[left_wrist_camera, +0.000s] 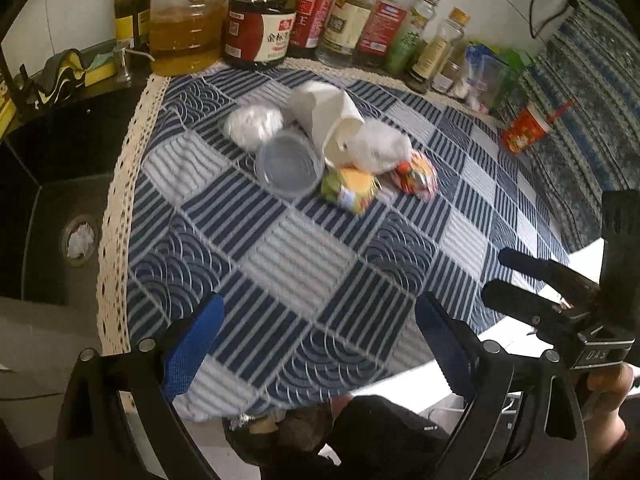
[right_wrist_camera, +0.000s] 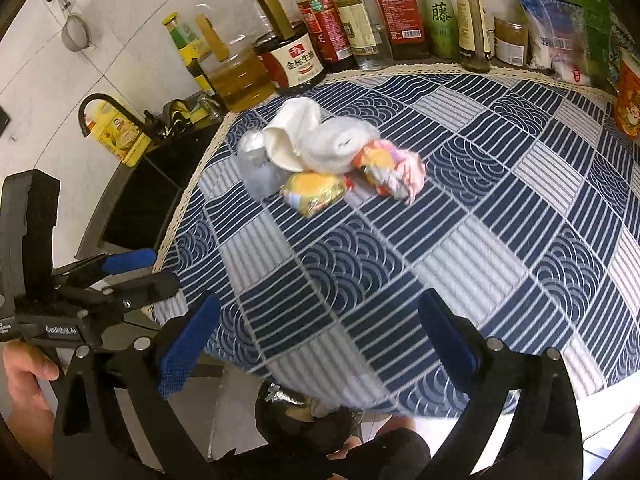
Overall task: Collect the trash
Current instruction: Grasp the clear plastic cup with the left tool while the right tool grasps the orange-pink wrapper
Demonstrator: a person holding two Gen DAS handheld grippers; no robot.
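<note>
Trash is sitting in a loose heap on the quilted tablecloth (left_wrist_camera: pixel 304 264) — navy-and-grey squares stitched in stripes and wave arcs, edged with cream lace. A crumpled white paper cup (left_wrist_camera: pixel 324 116) is lying on its side, touching a soft wad of tissue (left_wrist_camera: pixel 380 146). Just beside them a clear round plastic tub (left_wrist_camera: pixel 290 166) is resting, with a yellow foil wrapper (left_wrist_camera: pixel 352 188) and a crinkled orange-pink wrapper (left_wrist_camera: pixel 418 176) against the pile. Both tools are hovering well short of it: the left gripper (left_wrist_camera: pixel 316 344) is spreading its blue textured pads wide with nothing between, and the right gripper (right_wrist_camera: pixel 316 340) is gaping just the same — empty. Glass and plastic sauce bottles (right_wrist_camera: pixel 304 60) are lining the back edge.
</note>
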